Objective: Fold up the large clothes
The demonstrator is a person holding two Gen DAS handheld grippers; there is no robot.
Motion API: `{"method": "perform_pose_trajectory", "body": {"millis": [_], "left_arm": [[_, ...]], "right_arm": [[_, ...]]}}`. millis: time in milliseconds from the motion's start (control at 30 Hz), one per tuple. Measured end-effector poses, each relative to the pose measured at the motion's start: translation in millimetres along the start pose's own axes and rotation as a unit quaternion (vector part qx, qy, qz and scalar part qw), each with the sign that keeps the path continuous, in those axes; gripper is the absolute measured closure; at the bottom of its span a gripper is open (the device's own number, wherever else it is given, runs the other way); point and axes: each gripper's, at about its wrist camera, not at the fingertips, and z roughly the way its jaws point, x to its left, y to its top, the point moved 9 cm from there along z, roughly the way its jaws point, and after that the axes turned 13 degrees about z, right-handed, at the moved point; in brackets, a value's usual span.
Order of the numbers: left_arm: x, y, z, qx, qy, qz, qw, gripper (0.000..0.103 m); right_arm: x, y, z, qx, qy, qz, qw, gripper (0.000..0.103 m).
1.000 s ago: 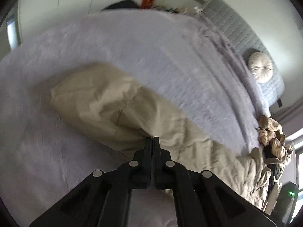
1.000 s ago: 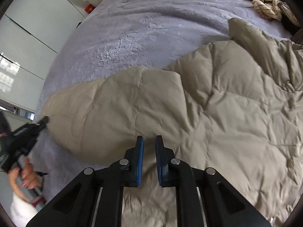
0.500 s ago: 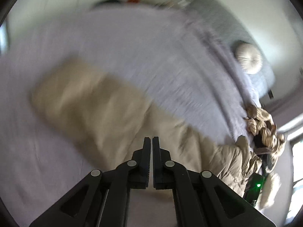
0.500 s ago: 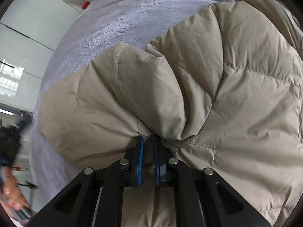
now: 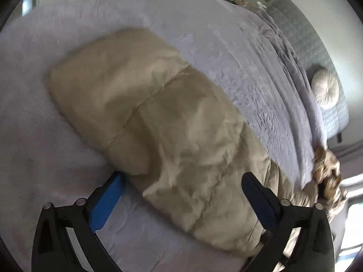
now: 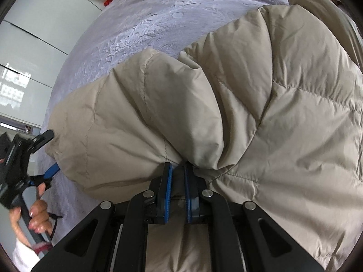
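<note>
Now that our left gripper (image 5: 181, 195), pressed together a second ago, is opening wide astride the beige puffer coat (image 5: 158, 117) lying on the lilac bedspread (image 5: 226, 45), while our right gripper (image 6: 178, 170) pinches its fold, we judge that side laid.

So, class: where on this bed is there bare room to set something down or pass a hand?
Bare lilac bedspread lies beyond the beige puffer coat toward the far wall, and beside its sleeve end. Crowded: the right, near the round cushion, and by the open left gripper.
</note>
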Motion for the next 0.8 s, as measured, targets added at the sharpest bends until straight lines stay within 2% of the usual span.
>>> {"method": "perform_pose_trajectory", "body": {"millis": [67,100,133,167,200,300,433,533,633,733,767,800], "left_arm": [[4,3,10,-0.005,-0.005,-0.02,0.9998,0.014],[2,6,15,-0.009,0.0,-0.022,0.9997,0.028],[0,10,17,-0.015,0.001,-0.019,0.9997,0.053],[-4,16,18,-0.021,-0.005,-0.008,0.9997,0.07],[-8,16,17,-0.023,-0.019,-0.002,0.9996,0.094],[-32,26,-5,-0.052,-0.038,0.042,0.997,0.095],[-92,39,-42,-0.094,-0.084,0.117,0.9851,0.095],[-153,39,-69,-0.115,-0.12,0.191,0.9675,0.095],[-225,22,-85,-0.122,-0.153,0.277,0.9407,0.095],[-282,-6,-82,-0.113,-0.171,0.34,0.9177,0.095],[-305,-20,-73,-0.106,-0.169,0.368,0.9082,0.095],[-318,-31,-71,-0.098,-0.17,0.381,0.9037,0.095]], "right_arm": [[0,1,0,-0.002,0.0,-0.001,1.0,0.094],[0,1,0,-0.003,0.001,-0.001,1.0,0.094],[-1,0,-1,-0.004,0.002,-0.001,1.0,0.094],[0,1,0,-0.005,0.002,-0.002,1.0,0.094],[-1,0,0,-0.006,0.002,-0.003,1.0,0.094],[-4,-1,-1,-0.007,-0.001,-0.004,1.0,0.093],[-6,-1,-2,-0.007,0.003,0.0,1.0,0.093],[-7,0,-2,-0.006,0.008,0.001,1.0,0.093],[-9,0,-7,-0.003,0.026,0.013,1.0,0.093],[-18,3,-27,-0.006,0.067,0.052,0.996,0.093],[-27,5,-42,-0.019,0.074,0.07,0.995,0.093],[-35,6,-55,-0.033,0.079,0.082,0.993,0.092]]}}
